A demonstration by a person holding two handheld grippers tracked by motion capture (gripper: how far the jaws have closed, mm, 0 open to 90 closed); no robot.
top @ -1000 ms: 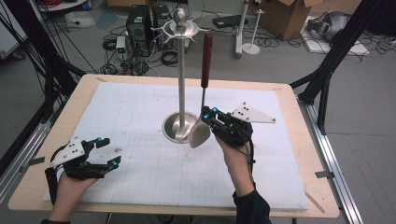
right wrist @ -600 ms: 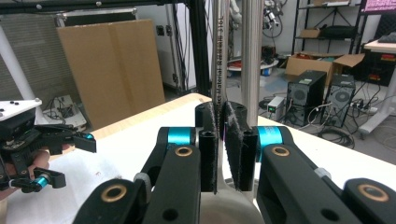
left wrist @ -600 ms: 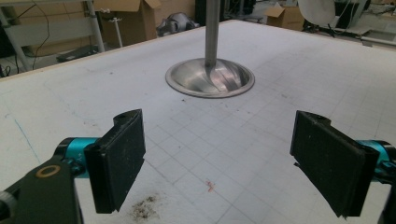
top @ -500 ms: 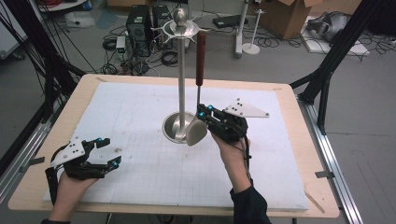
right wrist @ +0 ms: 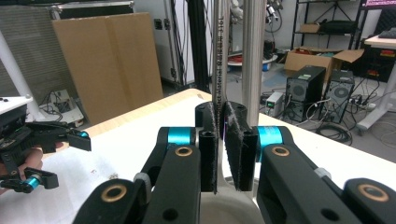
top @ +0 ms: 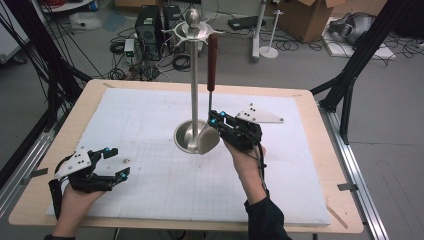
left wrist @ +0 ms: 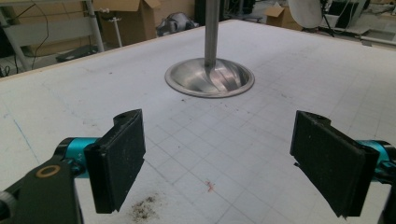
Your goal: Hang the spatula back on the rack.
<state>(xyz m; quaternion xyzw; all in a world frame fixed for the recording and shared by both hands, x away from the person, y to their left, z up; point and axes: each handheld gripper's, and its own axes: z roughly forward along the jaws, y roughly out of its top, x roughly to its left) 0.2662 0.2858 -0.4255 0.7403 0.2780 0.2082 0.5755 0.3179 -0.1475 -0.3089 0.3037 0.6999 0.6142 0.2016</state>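
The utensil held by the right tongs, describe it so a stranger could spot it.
Find the tall metal stand mid-table. Beside its round base, the right tongs are shut on the spoon: pale bowl low against the base, thin metal shaft rising to a dark red-brown handle near the stand's top.

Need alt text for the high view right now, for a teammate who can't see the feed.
The right tool is shut on the metal shaft of a ladle with a dark red handle, upright beside a steel stand. The left tool rests open on the white mat, apart.

The left gripper (top: 111,163) is resting at the table's seven o'clock, jaws gaping wide. The right gripper (top: 214,120) is hovering at center, pointing toward ten o'clock, jaws pinching tight, forearm stretching forward.
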